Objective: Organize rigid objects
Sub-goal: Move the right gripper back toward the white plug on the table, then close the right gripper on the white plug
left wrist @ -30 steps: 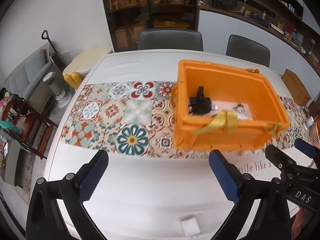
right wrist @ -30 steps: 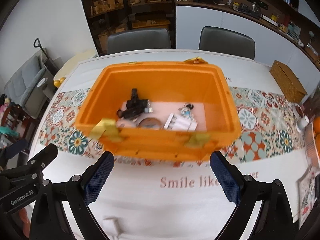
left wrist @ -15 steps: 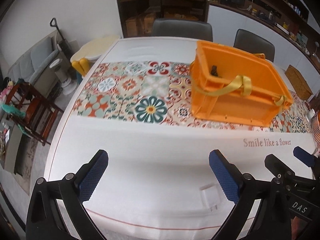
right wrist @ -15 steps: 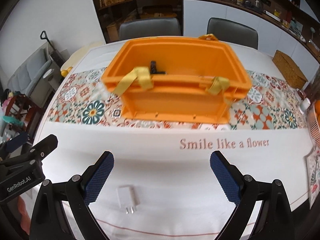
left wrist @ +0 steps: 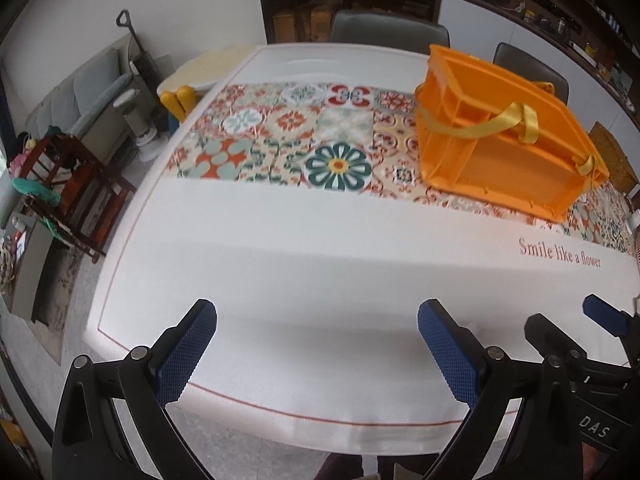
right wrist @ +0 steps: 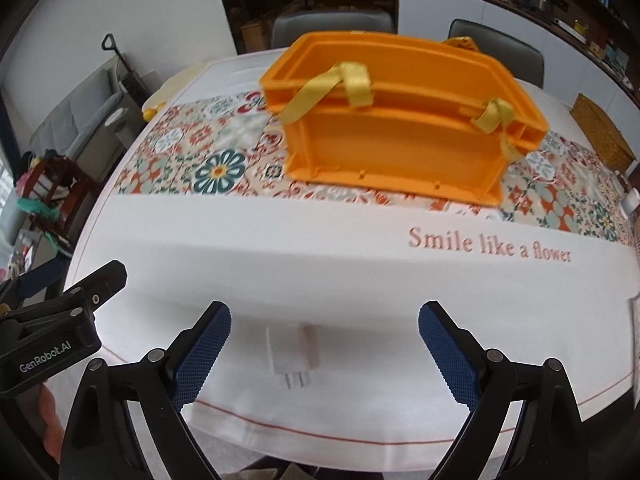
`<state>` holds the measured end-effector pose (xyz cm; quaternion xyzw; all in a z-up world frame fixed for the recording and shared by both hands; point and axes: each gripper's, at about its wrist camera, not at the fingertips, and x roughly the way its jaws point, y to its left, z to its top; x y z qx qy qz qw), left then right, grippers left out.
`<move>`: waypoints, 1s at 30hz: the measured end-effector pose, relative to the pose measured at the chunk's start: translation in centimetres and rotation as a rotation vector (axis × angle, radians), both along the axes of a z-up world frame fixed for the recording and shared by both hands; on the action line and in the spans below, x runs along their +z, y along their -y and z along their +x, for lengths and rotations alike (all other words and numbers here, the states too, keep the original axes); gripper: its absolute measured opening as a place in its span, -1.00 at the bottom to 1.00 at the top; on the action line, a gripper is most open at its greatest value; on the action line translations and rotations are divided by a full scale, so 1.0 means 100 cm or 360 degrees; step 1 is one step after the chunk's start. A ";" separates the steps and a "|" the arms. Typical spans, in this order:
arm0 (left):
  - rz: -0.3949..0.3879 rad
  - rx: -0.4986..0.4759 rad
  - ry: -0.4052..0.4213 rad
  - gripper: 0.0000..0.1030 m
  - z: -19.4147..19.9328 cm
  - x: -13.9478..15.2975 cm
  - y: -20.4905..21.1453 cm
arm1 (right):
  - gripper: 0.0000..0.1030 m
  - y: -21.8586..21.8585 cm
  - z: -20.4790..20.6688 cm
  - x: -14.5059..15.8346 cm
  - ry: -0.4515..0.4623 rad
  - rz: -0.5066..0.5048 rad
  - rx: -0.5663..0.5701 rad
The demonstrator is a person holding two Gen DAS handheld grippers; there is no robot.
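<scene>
A white charger plug (right wrist: 293,350) lies loose on the tabletop (right wrist: 320,280) near its front edge, between the right gripper's (right wrist: 325,354) spread, empty fingers. It is not yet in the orange bin (right wrist: 396,128), which stands well apart on the patterned runner. The left gripper (left wrist: 317,354) hovers spread and empty too.

We hold the left gripper (left wrist: 316,344) low and level, jaws spread wide, nothing between its blue pads (left wrist: 186,354). The right gripper (right wrist: 324,346) sits just beside it, likewise spread wide and empty.
</scene>
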<state>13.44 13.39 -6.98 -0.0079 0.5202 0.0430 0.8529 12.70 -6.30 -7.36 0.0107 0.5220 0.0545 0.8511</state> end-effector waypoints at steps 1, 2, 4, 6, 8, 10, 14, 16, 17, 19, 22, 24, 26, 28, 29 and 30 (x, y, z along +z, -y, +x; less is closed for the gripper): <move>-0.0001 0.0004 -0.0015 0.99 -0.001 -0.003 -0.002 | 0.84 -0.002 -0.001 -0.003 -0.0009 0.0001 0.0005; -0.0002 0.0011 -0.0029 0.99 -0.003 -0.007 -0.003 | 0.82 -0.004 -0.002 -0.006 -0.0022 0.0005 0.0012; -0.0005 0.0021 -0.0055 0.99 -0.005 -0.014 -0.006 | 0.79 -0.008 -0.004 -0.014 -0.0052 0.0009 0.0023; 0.0006 0.0028 -0.0083 0.99 -0.008 -0.021 -0.007 | 0.74 -0.012 -0.005 -0.022 -0.0076 0.0012 0.0040; 0.0016 0.0031 -0.0112 0.99 -0.009 -0.028 -0.007 | 0.73 -0.017 -0.006 -0.031 -0.0108 0.0003 0.0058; 0.0013 0.0032 -0.0137 0.99 -0.011 -0.035 -0.008 | 0.68 -0.021 -0.007 -0.037 -0.0125 0.0000 0.0073; 0.0038 0.0040 -0.0178 0.99 -0.013 -0.047 -0.010 | 0.61 -0.026 -0.006 -0.052 -0.0178 -0.0016 0.0093; 0.0045 0.0047 -0.0197 0.99 -0.014 -0.052 -0.011 | 0.60 -0.029 -0.005 -0.059 -0.0201 -0.0025 0.0105; 0.0047 0.0050 -0.0207 0.99 -0.015 -0.055 -0.011 | 0.59 -0.030 -0.005 -0.062 -0.0210 -0.0028 0.0109; 0.0043 0.0052 -0.0228 0.99 -0.016 -0.060 -0.011 | 0.57 -0.032 -0.004 -0.068 -0.0227 -0.0033 0.0116; 0.0040 0.0052 -0.0260 0.99 -0.015 -0.069 -0.010 | 0.50 -0.034 -0.001 -0.078 -0.0255 -0.0046 0.0118; 0.0037 0.0053 -0.0277 0.99 -0.015 -0.074 -0.009 | 0.48 -0.035 0.000 -0.083 -0.0266 -0.0062 0.0125; 0.0043 0.0049 -0.0296 0.99 -0.015 -0.079 -0.007 | 0.48 -0.036 0.001 -0.087 -0.0269 -0.0073 0.0131; 0.0050 0.0041 -0.0305 0.99 -0.014 -0.082 -0.006 | 0.45 -0.037 0.003 -0.092 -0.0279 -0.0092 0.0130; 0.0054 0.0040 -0.0310 0.99 -0.014 -0.083 -0.006 | 0.43 -0.038 0.004 -0.094 -0.0284 -0.0100 0.0131; 0.0055 0.0041 -0.0314 0.99 -0.014 -0.084 -0.006 | 0.39 -0.038 0.004 -0.096 -0.0291 -0.0106 0.0129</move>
